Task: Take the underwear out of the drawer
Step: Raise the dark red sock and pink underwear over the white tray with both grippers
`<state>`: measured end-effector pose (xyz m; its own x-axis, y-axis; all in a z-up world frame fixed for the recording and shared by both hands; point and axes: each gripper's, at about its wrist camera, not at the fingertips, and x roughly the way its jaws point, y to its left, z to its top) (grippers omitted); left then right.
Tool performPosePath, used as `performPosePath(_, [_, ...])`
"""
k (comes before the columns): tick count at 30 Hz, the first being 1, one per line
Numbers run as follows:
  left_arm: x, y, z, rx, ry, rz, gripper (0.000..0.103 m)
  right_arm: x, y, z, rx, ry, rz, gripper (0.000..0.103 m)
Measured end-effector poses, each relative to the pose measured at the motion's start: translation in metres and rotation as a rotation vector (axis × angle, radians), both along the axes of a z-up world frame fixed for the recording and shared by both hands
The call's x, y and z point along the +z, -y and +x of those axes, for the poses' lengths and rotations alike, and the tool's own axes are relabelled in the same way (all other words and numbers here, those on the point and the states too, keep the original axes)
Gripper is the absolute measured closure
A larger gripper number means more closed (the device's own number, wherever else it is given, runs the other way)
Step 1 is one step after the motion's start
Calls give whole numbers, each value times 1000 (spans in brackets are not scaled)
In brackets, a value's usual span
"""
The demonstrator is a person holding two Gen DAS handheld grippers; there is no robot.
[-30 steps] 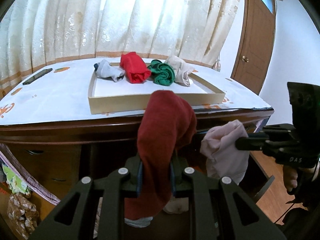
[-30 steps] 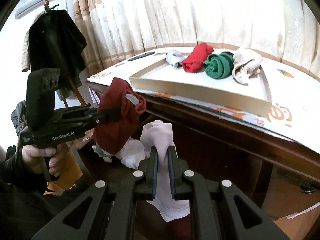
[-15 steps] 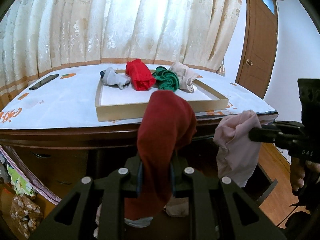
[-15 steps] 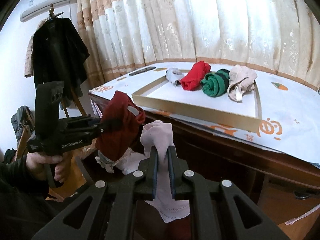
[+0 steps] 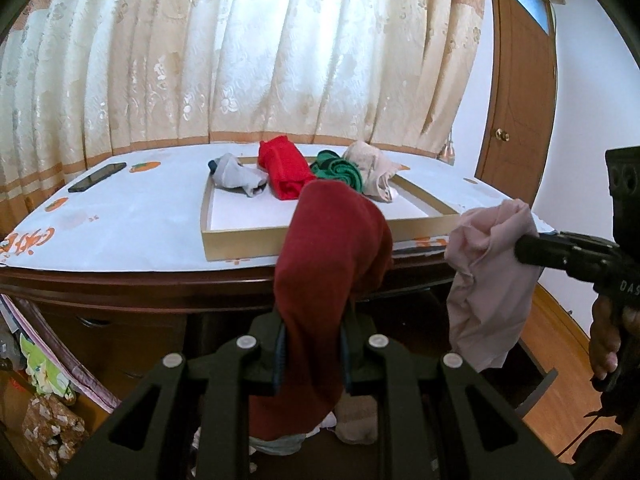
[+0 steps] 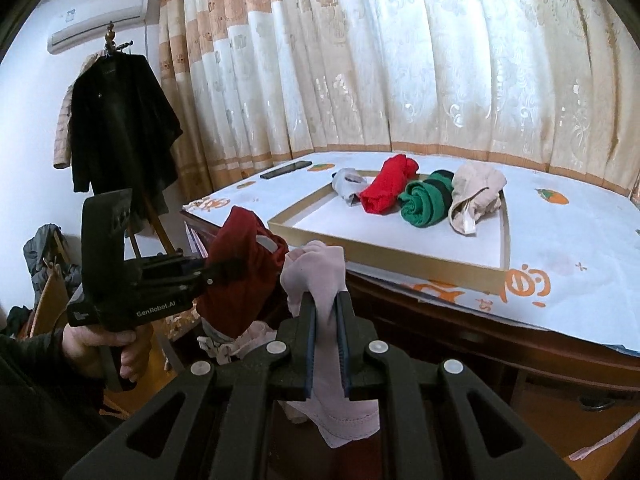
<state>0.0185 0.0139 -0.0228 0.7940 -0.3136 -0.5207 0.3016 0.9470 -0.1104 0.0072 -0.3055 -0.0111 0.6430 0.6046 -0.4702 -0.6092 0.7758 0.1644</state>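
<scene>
Left gripper (image 5: 312, 354) clamped on dark red underwear (image 5: 328, 264); cloth bulges up above the fingers and droops below them. Right gripper (image 6: 326, 344) clamped on pale pink underwear (image 6: 316, 276); a lace-edged end hangs under the fingers. Both pieces held in the air in front of the table edge, close beside each other, dark red to the left of pink. Seen from the left wrist: pink piece (image 5: 490, 280) dangling from the black fingers at right, a hand (image 5: 608, 340) on the grip. Seen from the right wrist: left tool (image 6: 224, 270) biting the dark red bundle (image 6: 240, 276).

Below: open drawer (image 5: 536, 384) with more crumpled garments (image 5: 356, 420) inside.

Beyond: dark wooden table (image 5: 160, 280) with white printed cover (image 5: 132, 224). On the cover, a shallow tan tray (image 6: 384, 254). Along the tray's far side, a row: grey piece (image 6: 348, 182), bright red piece (image 6: 386, 184), green rolled piece (image 6: 426, 198), beige piece (image 6: 476, 196). Black phone (image 5: 97, 176) on the cover, left of the tray.

Behind: cream patterned curtain (image 5: 240, 60), wooden door (image 5: 516, 96) at right, black coat (image 6: 120, 128) on a stand.
</scene>
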Motion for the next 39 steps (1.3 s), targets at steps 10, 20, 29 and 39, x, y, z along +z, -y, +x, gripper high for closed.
performPosePath(10, [14,5,-2,15,64,26,85,19,2,1,-5,51,21,92])
performPosePath(20, [32,15,8,-10,112,50,85,43,-2,6,-8,104,29,92])
performPosePath(29, [53,22,26,-26,153,72,85,65,-2,26,-18,133,45,92])
performPosePath(39, [78,28,56,-31,190,89,85,93,-3,63,-34,143,74,92])
